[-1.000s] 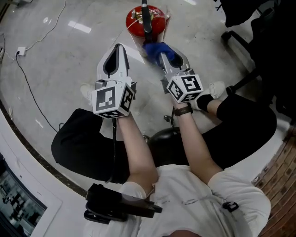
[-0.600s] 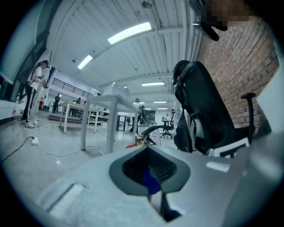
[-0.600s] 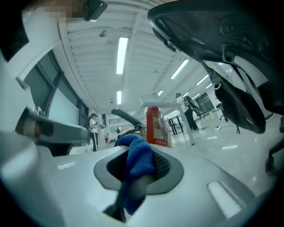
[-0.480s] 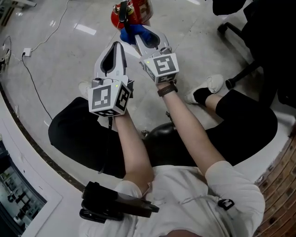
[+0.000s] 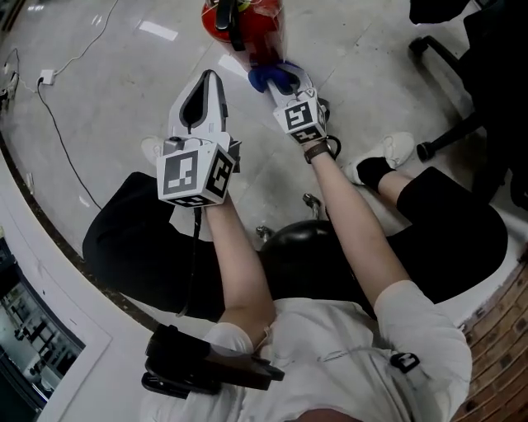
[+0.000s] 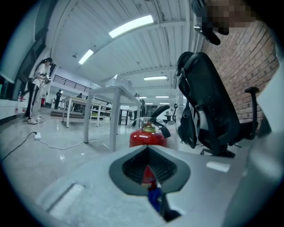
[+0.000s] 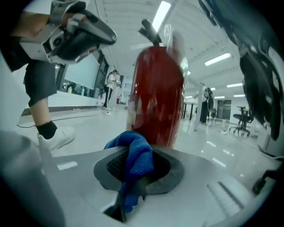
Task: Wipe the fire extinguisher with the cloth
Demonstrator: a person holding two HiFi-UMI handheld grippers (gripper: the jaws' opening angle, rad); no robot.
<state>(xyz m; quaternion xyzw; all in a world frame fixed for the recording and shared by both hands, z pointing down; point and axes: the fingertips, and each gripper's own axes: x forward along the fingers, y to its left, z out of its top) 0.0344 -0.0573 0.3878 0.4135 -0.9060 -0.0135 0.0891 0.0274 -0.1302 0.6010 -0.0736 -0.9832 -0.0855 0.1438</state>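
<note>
The red fire extinguisher (image 5: pixel 247 21) stands on the floor at the top of the head view, with a black handle on top. My right gripper (image 5: pixel 285 82) is shut on a bunched blue cloth (image 5: pixel 275 76), which lies against the extinguisher's near right side. In the right gripper view the blue cloth (image 7: pixel 135 157) bulges from the jaws right in front of the red cylinder (image 7: pixel 157 97). My left gripper (image 5: pixel 202 86) hovers to the left of the extinguisher, shut with nothing in it. In the left gripper view the extinguisher (image 6: pixel 148 137) stands just ahead.
A black office chair (image 5: pixel 470 49) stands at the right, seen closer in the left gripper view (image 6: pixel 213 115). A cable (image 5: pixel 49 124) and plug (image 5: pixel 48 77) lie on the floor at the left. The person's white shoe (image 5: pixel 396 152) rests near the extinguisher. Tables (image 6: pixel 111 111) stand farther off.
The right gripper has swung the cloth from the extinguisher's left side to its near right side, arm stretched farther out. The left gripper has barely moved.
</note>
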